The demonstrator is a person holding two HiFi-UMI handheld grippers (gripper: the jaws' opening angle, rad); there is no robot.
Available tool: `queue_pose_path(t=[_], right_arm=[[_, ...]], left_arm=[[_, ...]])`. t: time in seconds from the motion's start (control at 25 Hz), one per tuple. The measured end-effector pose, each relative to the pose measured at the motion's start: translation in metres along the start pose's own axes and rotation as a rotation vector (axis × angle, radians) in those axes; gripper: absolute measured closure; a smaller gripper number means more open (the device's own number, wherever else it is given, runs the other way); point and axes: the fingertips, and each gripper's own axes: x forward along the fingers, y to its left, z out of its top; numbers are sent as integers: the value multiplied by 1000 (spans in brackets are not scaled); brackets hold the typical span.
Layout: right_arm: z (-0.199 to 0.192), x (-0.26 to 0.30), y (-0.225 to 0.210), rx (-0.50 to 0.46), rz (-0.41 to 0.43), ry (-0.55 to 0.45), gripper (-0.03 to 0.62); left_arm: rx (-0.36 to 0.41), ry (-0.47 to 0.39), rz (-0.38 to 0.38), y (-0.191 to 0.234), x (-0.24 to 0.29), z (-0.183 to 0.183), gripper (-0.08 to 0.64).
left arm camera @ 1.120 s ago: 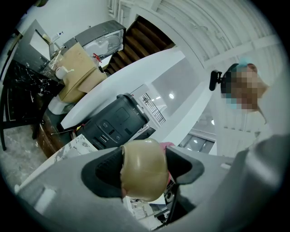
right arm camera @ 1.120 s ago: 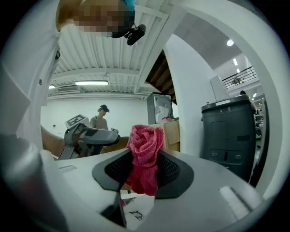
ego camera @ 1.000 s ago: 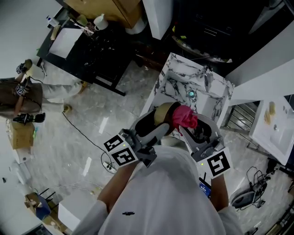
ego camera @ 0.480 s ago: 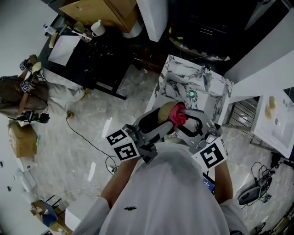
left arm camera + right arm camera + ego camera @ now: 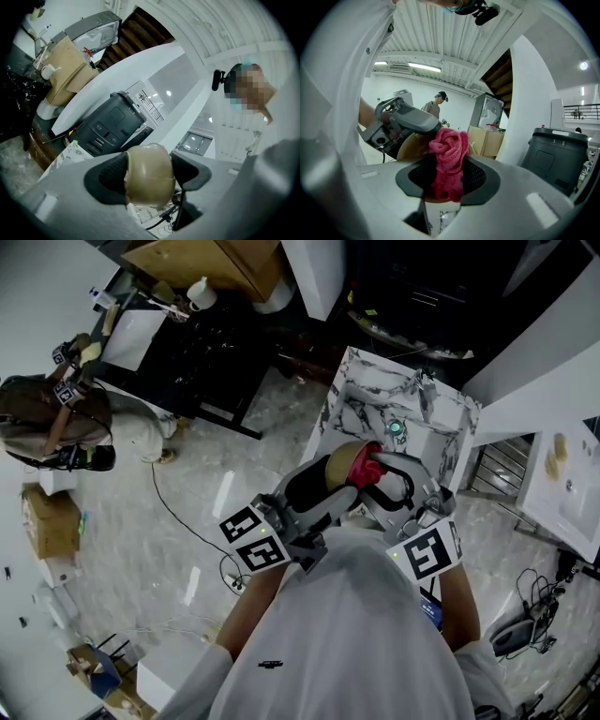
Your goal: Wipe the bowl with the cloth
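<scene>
A tan bowl is held up in front of my chest, seen edge-on in the left gripper view. My left gripper is shut on the bowl's wall. A pink cloth is bunched between the jaws of my right gripper, which is shut on it. The cloth presses against the bowl where the two grippers meet. In the right gripper view the left gripper sits just beyond the cloth.
A small marble-topped table stands below the grippers with a teal object on it. A black desk lies at upper left. A person crouches at far left beside a cardboard box. Cables run across the floor.
My right gripper has brought the pink cloth left and up against the bowl. Both grippers have moved closer together. The person at left has shifted slightly.
</scene>
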Motion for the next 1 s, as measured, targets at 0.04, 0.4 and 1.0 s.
queue_pose_path(t=[0.04,0.4,1.0], right_arm=[[-1,-1,-2,1,3,4,445],[-2,-7,0,16,41,39,445],[7,-19,22,104,188,2,446]], left_arm=[[9,-2,5,0,-1,1,253],[6,-45,9,-2,-8,15,252],[31,-89,11,-2,5,27,256]])
